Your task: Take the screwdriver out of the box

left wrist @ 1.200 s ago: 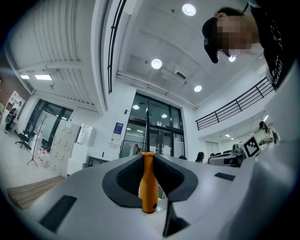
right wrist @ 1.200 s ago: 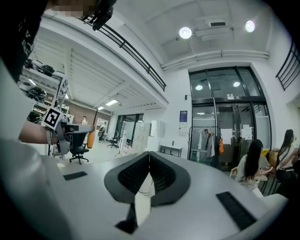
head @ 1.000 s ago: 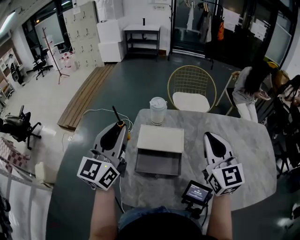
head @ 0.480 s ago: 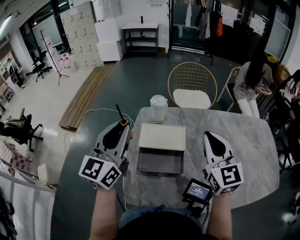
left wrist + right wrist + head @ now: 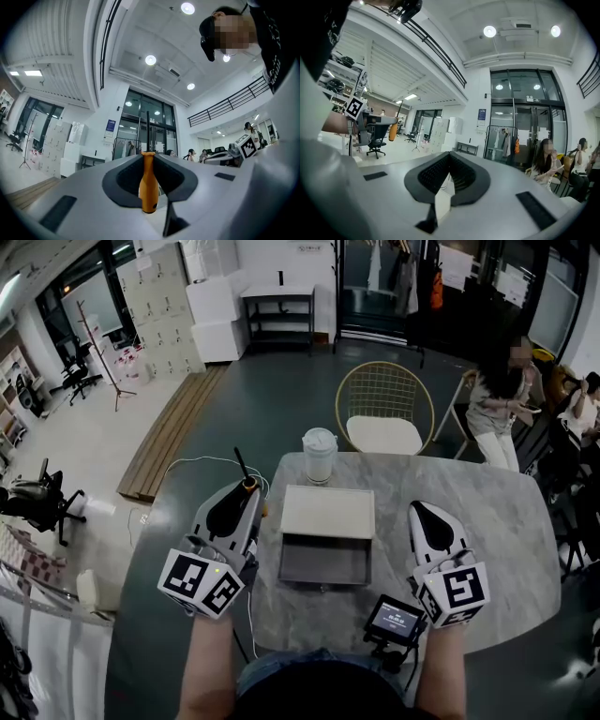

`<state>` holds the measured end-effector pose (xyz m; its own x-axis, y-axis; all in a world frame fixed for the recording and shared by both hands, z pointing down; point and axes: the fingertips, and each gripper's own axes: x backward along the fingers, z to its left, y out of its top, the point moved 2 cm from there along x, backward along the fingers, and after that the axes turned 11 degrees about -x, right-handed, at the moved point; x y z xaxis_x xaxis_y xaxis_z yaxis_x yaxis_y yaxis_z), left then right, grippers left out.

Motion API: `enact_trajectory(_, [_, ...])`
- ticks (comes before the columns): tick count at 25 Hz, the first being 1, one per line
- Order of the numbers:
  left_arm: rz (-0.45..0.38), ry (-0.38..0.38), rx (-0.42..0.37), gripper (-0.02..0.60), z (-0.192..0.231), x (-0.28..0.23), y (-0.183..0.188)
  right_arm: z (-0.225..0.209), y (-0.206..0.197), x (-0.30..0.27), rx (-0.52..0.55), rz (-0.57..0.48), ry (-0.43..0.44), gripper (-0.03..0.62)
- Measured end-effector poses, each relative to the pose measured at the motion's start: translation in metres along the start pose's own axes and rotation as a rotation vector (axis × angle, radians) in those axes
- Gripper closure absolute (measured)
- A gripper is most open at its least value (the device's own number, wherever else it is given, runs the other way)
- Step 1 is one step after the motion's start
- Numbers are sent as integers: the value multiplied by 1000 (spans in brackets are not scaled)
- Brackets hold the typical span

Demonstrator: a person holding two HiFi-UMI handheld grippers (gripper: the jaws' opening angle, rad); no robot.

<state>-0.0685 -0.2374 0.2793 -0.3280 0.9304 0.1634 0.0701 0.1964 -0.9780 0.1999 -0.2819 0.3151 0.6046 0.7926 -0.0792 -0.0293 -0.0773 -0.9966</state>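
the left claw (image 5: 149,156) is clamped on the orange handle of the screwdriver (image 5: 148,185). the handle stands upright between the dark pads and the thin black shaft rises straight past the claw tips. in the head view the screwdriver (image 5: 249,486) is out of the box (image 5: 327,513), held above the table's (image 5: 487,521) left edge, just left of the box, with its shaft slanting far and slightly left. the box lies in the middle of the table, cream lid on the far side and a grey tray (image 5: 325,562) slid out toward the near side. a white lidded cup (image 5: 319,454) stands just beyond the box. the right claw (image 5: 449,155) is held over the right part of the table, well apart from the box. its tips seem to meet, narrow, with nothing gripped between them. a small screen (image 5: 395,619) sits near that hand. a gold wire chair (image 5: 384,413) stands beyond the table's far edge.
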Motion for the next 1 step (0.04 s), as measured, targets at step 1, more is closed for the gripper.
enact_trajectory(1, [0, -2, -1, 505, 0, 0, 0, 0, 0, 0, 3, 2, -1, 569])
